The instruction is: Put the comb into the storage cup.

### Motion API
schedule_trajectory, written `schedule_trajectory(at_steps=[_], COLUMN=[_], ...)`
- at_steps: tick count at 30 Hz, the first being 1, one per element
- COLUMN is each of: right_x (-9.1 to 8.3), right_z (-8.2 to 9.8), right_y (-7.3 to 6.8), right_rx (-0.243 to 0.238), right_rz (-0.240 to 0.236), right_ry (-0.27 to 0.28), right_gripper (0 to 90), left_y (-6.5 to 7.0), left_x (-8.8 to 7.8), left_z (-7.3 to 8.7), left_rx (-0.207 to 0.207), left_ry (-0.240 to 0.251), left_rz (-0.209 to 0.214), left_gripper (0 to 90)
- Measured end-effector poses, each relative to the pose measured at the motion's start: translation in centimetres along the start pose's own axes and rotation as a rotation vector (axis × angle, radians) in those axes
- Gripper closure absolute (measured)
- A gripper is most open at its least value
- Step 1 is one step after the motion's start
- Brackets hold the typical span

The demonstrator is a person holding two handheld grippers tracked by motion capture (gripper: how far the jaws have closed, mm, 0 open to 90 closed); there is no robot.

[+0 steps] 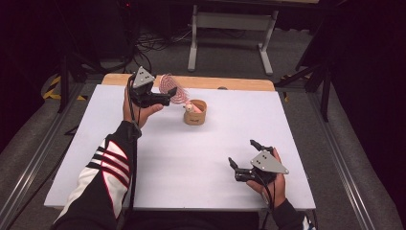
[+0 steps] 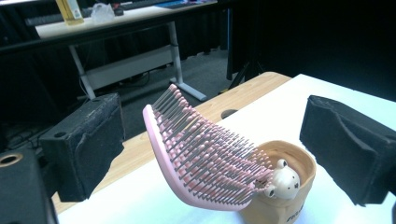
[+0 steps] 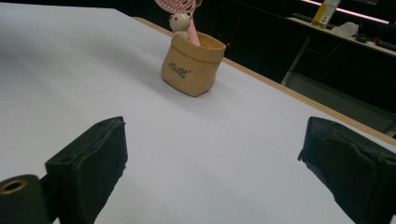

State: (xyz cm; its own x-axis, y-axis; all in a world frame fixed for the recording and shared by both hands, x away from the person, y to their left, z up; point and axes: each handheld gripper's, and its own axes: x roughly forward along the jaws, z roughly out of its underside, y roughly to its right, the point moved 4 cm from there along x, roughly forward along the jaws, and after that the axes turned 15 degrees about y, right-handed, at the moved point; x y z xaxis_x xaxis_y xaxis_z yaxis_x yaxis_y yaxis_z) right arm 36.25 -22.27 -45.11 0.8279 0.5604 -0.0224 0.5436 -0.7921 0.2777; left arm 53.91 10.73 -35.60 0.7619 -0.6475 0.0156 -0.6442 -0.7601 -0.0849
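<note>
Brush [image 2: 205, 158] leans in the small tan cup [image 1: 195, 113] at the far middle of the white table [image 1: 182, 158], pink head up and out to the left. I see my left gripper [image 1: 168, 96] just beside that head, jaws wide, nothing pinched. My right gripper [image 1: 242, 154] sits near me on the right, jaws wide apart too, holding nothing.

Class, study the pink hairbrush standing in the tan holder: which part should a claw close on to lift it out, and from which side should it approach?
Probably grip the pink hairbrush across the narrow edges of its paddle head, coming from the far-left side where the left claw hovers open. The head sticks up and leans out of the tan holder; its handle sits hidden inside. Avoid the bristle face, which gives poor purchase.
</note>
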Motion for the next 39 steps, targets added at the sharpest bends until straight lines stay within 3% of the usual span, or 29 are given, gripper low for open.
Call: schedule_trajectory(at_steps=[14,39], right_x=[0.1,0.1], right_z=[0.0,0.0], right_y=[-0.1,-0.2], right_rx=[0.001,-0.012], right_rz=[0.005,0.004], right_ry=[0.002,0.000], right_gripper=[4.0,4.0], left_y=[0.8,2.0], left_x=[-2.0,-4.5], left_z=[-0.2,1.2], left_rx=[0.052,0.103], left_ry=[0.010,0.019], left_rz=[0.053,0.091], left_gripper=[5.8,6.9])
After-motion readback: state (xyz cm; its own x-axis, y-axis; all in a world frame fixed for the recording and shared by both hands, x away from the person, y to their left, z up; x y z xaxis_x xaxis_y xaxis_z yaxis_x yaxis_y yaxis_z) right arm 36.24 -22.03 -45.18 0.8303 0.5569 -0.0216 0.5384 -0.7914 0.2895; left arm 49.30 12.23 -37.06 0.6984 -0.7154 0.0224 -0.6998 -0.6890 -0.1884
